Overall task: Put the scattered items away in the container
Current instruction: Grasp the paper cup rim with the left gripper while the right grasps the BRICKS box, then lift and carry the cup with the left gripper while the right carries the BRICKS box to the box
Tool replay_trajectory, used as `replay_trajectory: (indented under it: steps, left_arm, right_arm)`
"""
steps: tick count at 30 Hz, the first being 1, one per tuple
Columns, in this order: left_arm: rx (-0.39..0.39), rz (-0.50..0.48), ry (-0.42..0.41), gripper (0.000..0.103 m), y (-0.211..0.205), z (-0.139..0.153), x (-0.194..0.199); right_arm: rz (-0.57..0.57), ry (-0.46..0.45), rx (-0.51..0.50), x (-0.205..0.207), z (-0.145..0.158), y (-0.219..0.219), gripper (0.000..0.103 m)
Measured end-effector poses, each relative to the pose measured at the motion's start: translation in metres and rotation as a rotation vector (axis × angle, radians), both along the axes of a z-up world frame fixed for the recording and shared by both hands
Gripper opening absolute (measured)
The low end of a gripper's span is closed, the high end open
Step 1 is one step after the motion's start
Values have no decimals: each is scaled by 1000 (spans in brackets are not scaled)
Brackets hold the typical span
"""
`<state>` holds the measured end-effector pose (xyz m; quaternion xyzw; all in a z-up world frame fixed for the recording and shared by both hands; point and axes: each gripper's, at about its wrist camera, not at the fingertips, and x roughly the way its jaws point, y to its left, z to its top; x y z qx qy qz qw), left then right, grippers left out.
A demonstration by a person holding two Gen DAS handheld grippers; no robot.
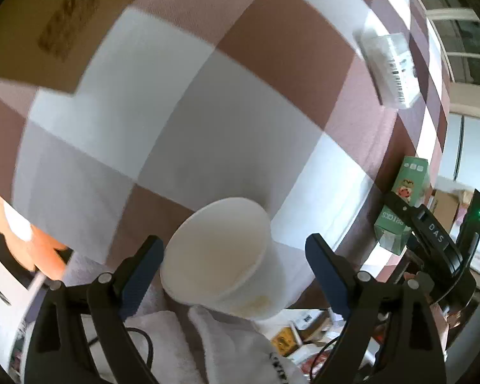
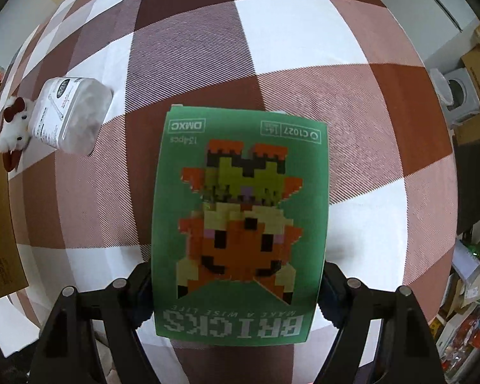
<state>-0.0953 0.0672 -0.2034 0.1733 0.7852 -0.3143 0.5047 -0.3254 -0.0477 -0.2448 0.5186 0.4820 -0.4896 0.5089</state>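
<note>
held: my right claw (image 2: 236,291) pinching bricks box (image 2: 240,224); left claw (image 1: 233,265) spread around paper cup (image 1: 220,256). loose on bench (image 2: 304,32): plastic tub (image 2: 70,115), plush (image 2: 14,124). cardboard box (image 1: 32,25): contents unseen.

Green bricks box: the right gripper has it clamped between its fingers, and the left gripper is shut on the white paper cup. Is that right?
Not quite. In the left wrist view the left gripper is open: its fingers stand apart from the white paper cup on either side. The right wrist view confirms that the right gripper has the green bricks box clamped.
</note>
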Motion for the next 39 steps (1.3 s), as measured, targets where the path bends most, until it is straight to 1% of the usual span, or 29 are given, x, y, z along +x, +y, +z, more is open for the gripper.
replay_trajectory:
  steps: [3, 6, 7, 8, 11, 13, 18, 21, 23, 24, 25, 26, 27, 28, 29, 32, 35, 36, 39]
  left_arm:
    - [-13, 11, 11, 91, 2, -5, 1]
    - [-38, 13, 32, 92, -12, -11, 2]
    - [-62, 9, 30, 92, -18, -9, 3]
    - [-87, -6, 35, 92, -25, -8, 3]
    - [-107, -63, 60, 92, -41, -2, 3]
    - [-87, -116, 70, 93, -44, 1, 2]
    - [0, -386, 68, 93, -41, 2, -17]
    - [4, -482, 59, 92, -36, 1, -26]
    - [10, -504, 64, 82, -32, -2, -27]
    - [17, -511, 74, 67, -29, -5, -27]
    - [21, -511, 96, 54, -28, -9, -28]
    - [19, -508, 122, 48, -31, -12, -31]
    - [19, -513, 134, 35, -39, -15, -36]
    - [19, -524, 135, 26, -42, -16, -40]
    - [15, -534, 134, 26, -42, -16, -41]
    - [-13, -556, 129, 20, -40, -3, -42]
    - [-49, -548, 119, 13, -42, 11, -35]
    - [-63, -549, 110, 11, -43, 16, -33]
    - [-105, -561, 63, 10, -50, 31, -28]
  right_arm:
    - [25, 1, -7, 7, 1, 0, 82]
    - [53, -11, -16, 15, 2, 2, 82]
    - [60, -12, -18, 17, 2, 3, 82]
    - [64, -14, -18, 18, 2, 4, 82]
    - [54, -23, -19, 18, 3, 6, 82]
    - [43, -27, -20, 16, 3, 7, 82]
    - [6, -42, -23, 10, 4, 9, 82]
    - [-13, -49, -23, 6, 4, 12, 82]
    - [-25, -51, -23, 4, 3, 14, 82]
    - [-31, -54, -23, 3, 3, 16, 82]
    - [-39, -58, -22, 2, 2, 17, 82]
    - [-44, -61, -21, 2, 2, 19, 82]
    - [-50, -65, -23, 1, 3, 21, 82]
    - [-53, -69, -25, 1, 3, 23, 82]
    - [-56, -71, -27, 1, 4, 25, 82]
    - [-63, -84, -35, 2, 8, 32, 82]
    - [-61, -91, -47, 3, 15, 39, 82]
    - [-57, -94, -54, 5, 18, 42, 82]
    - [-43, -102, -74, 12, 29, 46, 82]
